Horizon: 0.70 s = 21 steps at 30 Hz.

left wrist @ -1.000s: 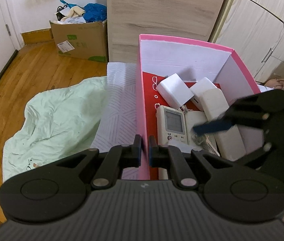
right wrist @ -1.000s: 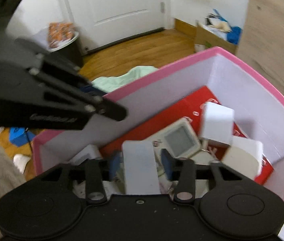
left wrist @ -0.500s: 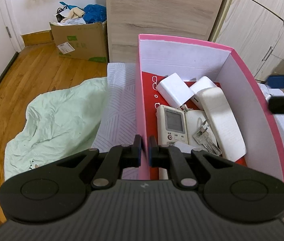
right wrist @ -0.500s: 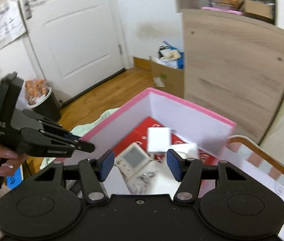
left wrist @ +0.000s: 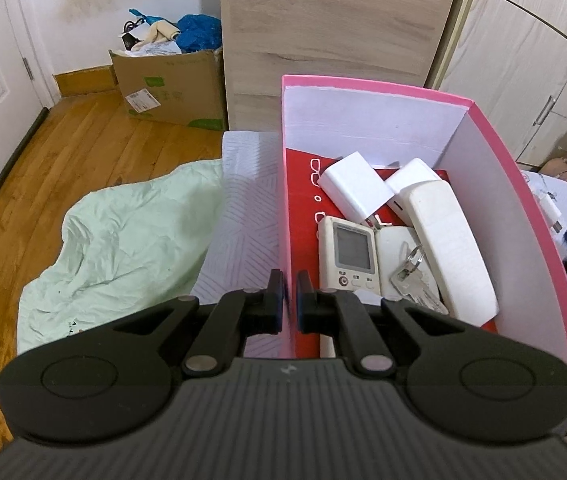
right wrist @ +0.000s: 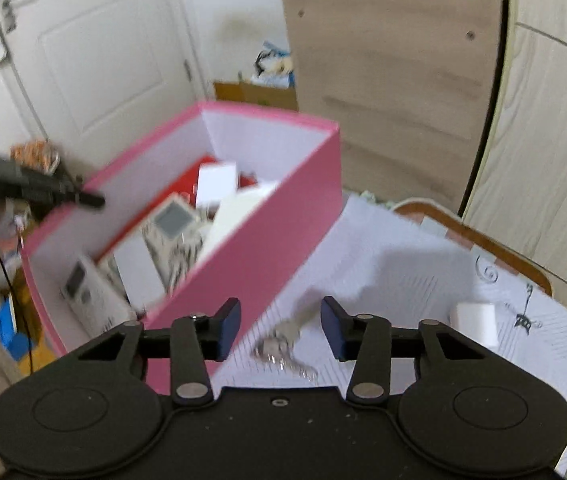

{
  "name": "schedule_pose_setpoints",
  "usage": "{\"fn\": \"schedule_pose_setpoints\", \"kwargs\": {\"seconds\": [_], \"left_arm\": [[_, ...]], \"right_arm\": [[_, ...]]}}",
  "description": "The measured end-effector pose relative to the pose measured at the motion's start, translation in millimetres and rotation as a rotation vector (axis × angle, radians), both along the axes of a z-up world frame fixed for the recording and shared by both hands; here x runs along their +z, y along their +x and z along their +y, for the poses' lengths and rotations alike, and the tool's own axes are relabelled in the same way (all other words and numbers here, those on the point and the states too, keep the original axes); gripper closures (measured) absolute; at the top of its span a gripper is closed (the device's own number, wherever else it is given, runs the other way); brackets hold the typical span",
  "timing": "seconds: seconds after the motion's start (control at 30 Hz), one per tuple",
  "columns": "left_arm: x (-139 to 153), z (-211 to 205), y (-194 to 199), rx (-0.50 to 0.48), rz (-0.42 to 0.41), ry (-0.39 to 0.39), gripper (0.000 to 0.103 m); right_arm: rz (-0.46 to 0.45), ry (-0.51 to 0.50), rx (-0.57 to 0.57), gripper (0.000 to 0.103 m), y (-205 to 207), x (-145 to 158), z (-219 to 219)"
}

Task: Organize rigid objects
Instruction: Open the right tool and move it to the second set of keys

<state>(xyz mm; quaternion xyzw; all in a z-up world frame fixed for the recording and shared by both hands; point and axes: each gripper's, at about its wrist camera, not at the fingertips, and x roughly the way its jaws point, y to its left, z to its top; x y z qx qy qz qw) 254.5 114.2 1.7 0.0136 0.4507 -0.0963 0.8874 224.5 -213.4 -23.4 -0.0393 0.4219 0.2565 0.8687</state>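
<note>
A pink box (left wrist: 521, 184) stands on a white patterned sheet. Inside lie white chargers (left wrist: 353, 188), a white handset-shaped object (left wrist: 449, 240), a small screened device (left wrist: 351, 254) and keys (left wrist: 411, 276). My left gripper (left wrist: 289, 300) is shut on the box's left wall. My right gripper (right wrist: 280, 330) is open and empty outside the box (right wrist: 259, 240), above a bunch of keys (right wrist: 283, 344) on the sheet. A white charger (right wrist: 475, 320) lies to its right.
A cardboard box (left wrist: 171, 80) of clutter stands on the wooden floor by a wood panel (left wrist: 331, 20). A pale green cloth (left wrist: 123, 240) hangs to the left of the sheet. A wardrobe (left wrist: 543, 60) is at the right. A white door (right wrist: 95, 52) is behind.
My right gripper let go of the white handset-shaped object inside the box, opened, rose out and moved right over the sheet. My left gripper kept its hold on the wall.
</note>
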Motion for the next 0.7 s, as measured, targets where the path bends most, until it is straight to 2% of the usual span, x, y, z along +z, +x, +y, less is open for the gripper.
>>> {"fn": "schedule_pose_setpoints", "kwargs": {"seconds": [0.1, 0.27, 0.33, 0.37, 0.4, 0.43, 0.47, 0.53, 0.7], "left_arm": [[1, -3, 0, 0.009, -0.001, 0.009, 0.097], [1, -5, 0, 0.015, 0.000, 0.013, 0.097], [2, -5, 0, 0.017, 0.001, 0.012, 0.097], [2, -5, 0, 0.016, 0.000, 0.013, 0.097], [2, -5, 0, 0.015, 0.000, 0.016, 0.097], [2, -5, 0, 0.016, 0.000, 0.015, 0.097], [2, -4, 0, 0.016, 0.000, 0.014, 0.097], [2, -4, 0, 0.015, 0.000, 0.013, 0.097], [3, -5, 1, 0.016, 0.003, 0.008, 0.097]], "right_arm": [[0.095, -0.001, -0.032, 0.054, 9, -23, 0], [0.184, 0.056, -0.081, 0.054, 25, -46, 2], [0.212, 0.092, -0.111, 0.063, 31, -53, 3], [0.214, 0.098, -0.131, 0.078, 32, -56, 5], [0.220, 0.088, -0.128, 0.084, 33, -59, 10], [0.187, 0.057, -0.118, 0.087, 31, -61, 15], [0.151, -0.002, -0.100, 0.097, 28, -61, 22], [0.100, -0.052, -0.098, 0.102, 25, -57, 25], [0.023, 0.035, -0.176, 0.102, 22, -28, 7]]}}
